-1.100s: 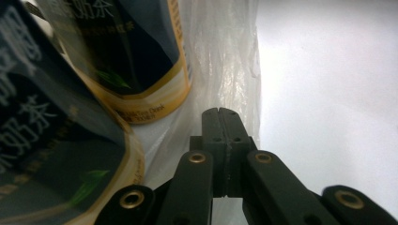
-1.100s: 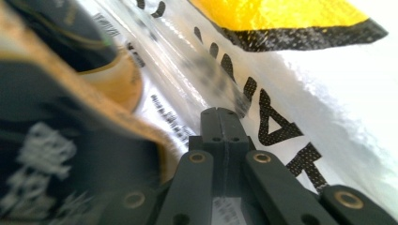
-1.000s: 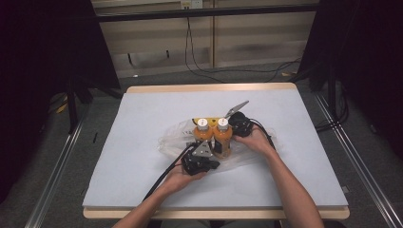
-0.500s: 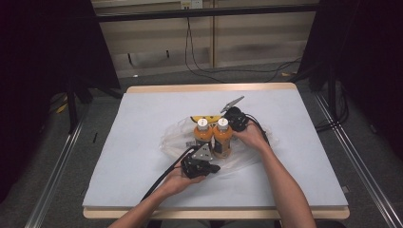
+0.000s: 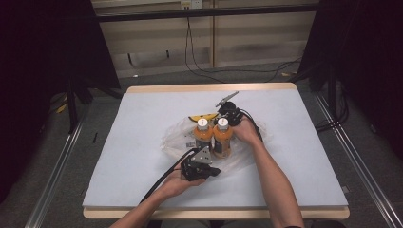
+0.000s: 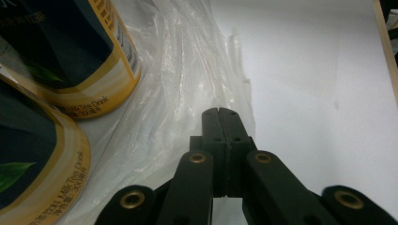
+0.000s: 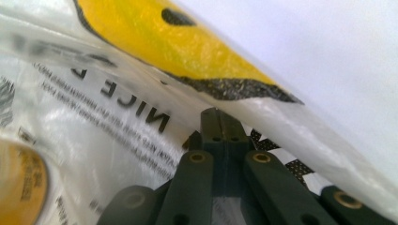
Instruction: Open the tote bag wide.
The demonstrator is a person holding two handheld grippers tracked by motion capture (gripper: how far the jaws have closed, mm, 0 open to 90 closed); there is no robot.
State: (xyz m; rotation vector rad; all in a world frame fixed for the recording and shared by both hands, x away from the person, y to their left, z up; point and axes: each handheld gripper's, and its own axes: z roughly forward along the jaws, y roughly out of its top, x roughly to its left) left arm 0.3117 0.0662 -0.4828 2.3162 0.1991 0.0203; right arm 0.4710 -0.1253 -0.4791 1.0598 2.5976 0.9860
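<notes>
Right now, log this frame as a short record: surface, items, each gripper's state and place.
surface: white table
items: two bottles of orange drink, upright, side by side on a clear plastic bag
bag print: yellow and black patch
left gripper: jaws shut, at the bag's near edge beside the bottles; cannot tell if film is pinched
right gripper: jaws shut, against the bag's printed far side; a pinch cannot be confirmed

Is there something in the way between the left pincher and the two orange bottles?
Nothing solid. The shut left gripper lies on the crinkly clear plastic bag, beside the two orange milk tea bottles; just bag film lies between them.
</notes>
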